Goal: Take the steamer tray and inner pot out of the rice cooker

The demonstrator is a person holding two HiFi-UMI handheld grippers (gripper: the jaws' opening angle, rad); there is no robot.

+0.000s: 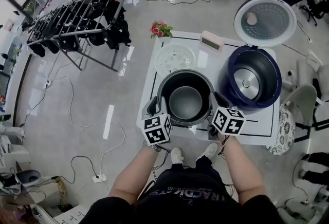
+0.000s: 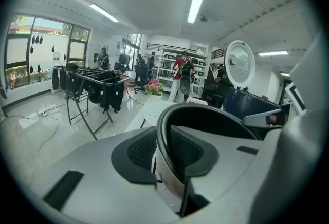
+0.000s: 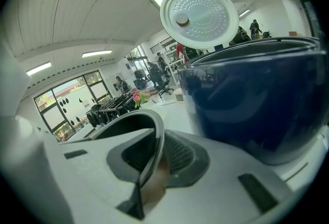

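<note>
Left gripper (image 1: 153,107) and right gripper (image 1: 217,100), jaws of each clamped on inner pot (image 1: 186,100) rim, beside open rice cooker (image 1: 251,80), steamer tray (image 1: 175,58) on tabletop (image 1: 258,126)

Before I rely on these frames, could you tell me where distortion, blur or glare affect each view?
Head view: sharp and evenly lit, pale reflections on the floor. Left gripper view: heavy fisheye, dark corners, the inner pot rim sharp, ceiling lights blown out. Right gripper view: same fisheye, the rice cooker close by looks blurred.
</note>
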